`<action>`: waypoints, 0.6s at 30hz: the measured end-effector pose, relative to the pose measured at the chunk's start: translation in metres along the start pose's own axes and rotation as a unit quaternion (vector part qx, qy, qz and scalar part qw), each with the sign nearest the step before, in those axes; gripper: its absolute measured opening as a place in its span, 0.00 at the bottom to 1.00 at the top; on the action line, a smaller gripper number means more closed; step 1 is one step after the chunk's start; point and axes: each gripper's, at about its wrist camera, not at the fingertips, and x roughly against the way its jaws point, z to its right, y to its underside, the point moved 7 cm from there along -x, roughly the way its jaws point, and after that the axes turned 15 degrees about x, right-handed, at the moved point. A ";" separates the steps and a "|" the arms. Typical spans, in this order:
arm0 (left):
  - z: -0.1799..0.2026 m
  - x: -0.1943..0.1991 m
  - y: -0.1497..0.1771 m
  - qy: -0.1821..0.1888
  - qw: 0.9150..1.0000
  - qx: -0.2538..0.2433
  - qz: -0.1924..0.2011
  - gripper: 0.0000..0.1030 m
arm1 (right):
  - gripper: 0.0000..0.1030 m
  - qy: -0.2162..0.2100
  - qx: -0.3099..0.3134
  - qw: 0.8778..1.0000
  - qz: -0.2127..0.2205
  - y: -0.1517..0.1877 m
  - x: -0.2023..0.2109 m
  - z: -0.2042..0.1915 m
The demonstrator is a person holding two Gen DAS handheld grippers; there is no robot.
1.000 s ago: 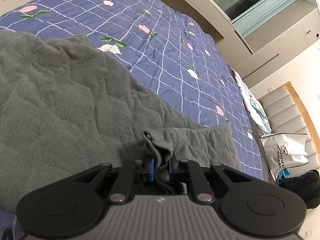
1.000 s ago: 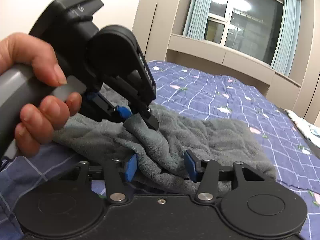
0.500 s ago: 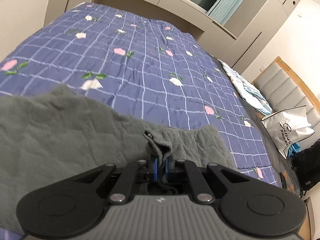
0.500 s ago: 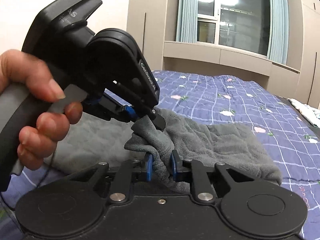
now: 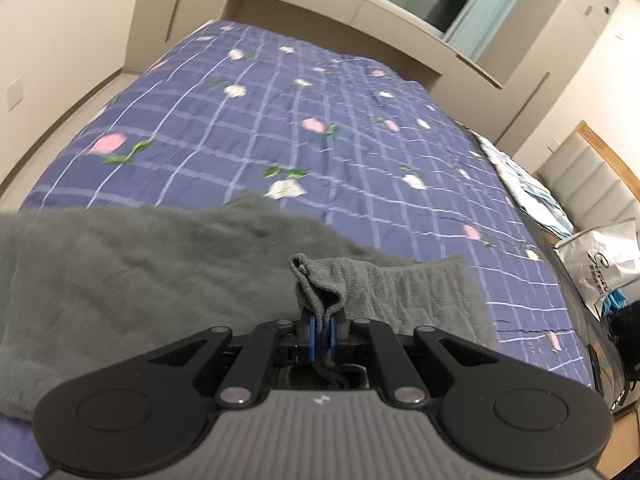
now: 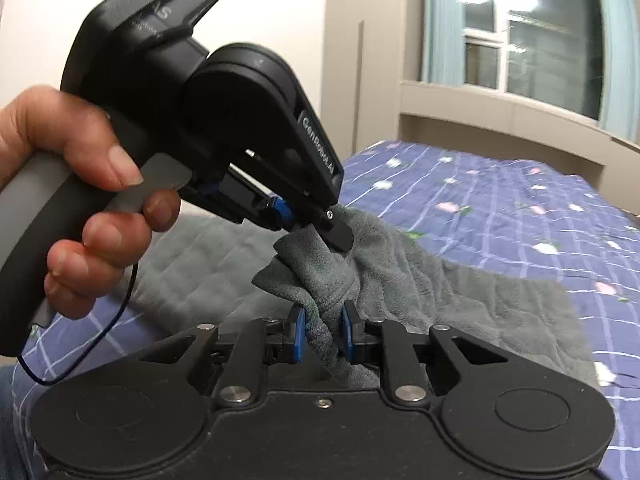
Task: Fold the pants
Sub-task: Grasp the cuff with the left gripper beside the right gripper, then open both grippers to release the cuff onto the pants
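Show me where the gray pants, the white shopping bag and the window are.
gray pants [image 5: 140, 280], left wrist view, the flat leg.
white shopping bag [image 5: 600, 268], left wrist view, its printed side.
window [image 6: 552, 32], right wrist view, the glass pane.

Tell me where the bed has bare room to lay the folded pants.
Free: the quilt between the grey pants and the window wall. Crowded: the near edge, where the left claw and right claw pinch the pants; a bag borders the right side.
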 end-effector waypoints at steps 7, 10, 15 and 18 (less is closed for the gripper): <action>-0.036 -0.019 0.010 -0.009 0.999 0.028 -0.019 0.06 | 0.26 -0.025 0.006 0.999 -0.036 0.014 -0.024 -0.021; -0.037 -0.020 0.012 -0.020 0.999 0.022 -0.013 0.21 | 0.46 -0.037 0.003 0.999 -0.025 0.017 -0.016 -0.020; -0.041 -0.020 0.010 -0.057 0.998 0.021 -0.007 0.76 | 0.93 -0.030 0.010 0.999 -0.001 0.019 0.007 -0.007; -0.044 -0.019 0.007 -0.071 0.997 0.024 0.004 0.79 | 0.99 0.001 0.010 1.000 0.003 0.026 0.020 0.011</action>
